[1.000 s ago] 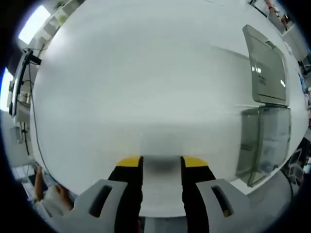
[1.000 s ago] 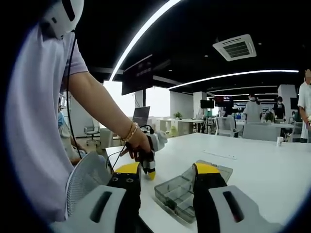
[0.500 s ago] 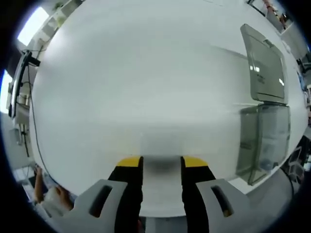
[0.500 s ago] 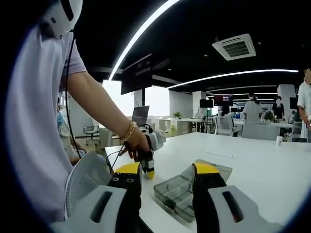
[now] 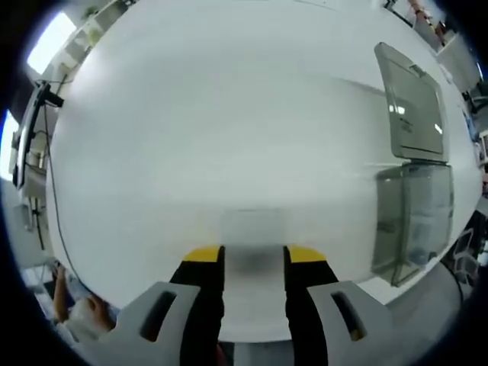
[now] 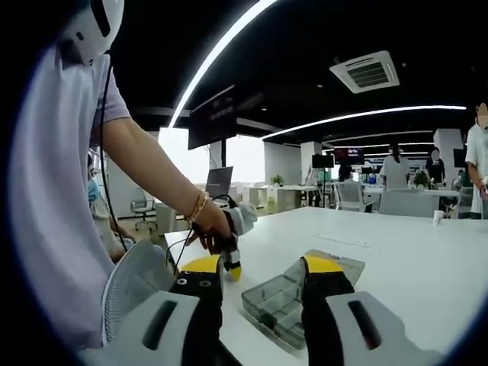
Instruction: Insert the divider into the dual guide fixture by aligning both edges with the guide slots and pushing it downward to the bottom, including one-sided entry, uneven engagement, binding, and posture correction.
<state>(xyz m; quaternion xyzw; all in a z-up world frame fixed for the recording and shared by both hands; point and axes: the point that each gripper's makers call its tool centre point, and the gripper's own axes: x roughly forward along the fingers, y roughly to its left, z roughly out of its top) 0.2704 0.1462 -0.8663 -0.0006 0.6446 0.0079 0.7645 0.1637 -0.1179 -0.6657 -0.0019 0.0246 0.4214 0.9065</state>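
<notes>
On the white table (image 5: 229, 114), both tongs are hanging wide and holding nothing, the clear plastic box (image 5: 415, 221) is lying open at three o'clock, and insertion seemingly isn't started.

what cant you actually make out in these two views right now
- Left gripper view: the clear plastic compartment box sits at the curved right edge, so its contents are distorted.
- Left gripper view: a pale translucent patch between the jaw tips is too blurred to identify.
- Right gripper view: the right gripper covers part of the box; no divider is discernible.
</notes>
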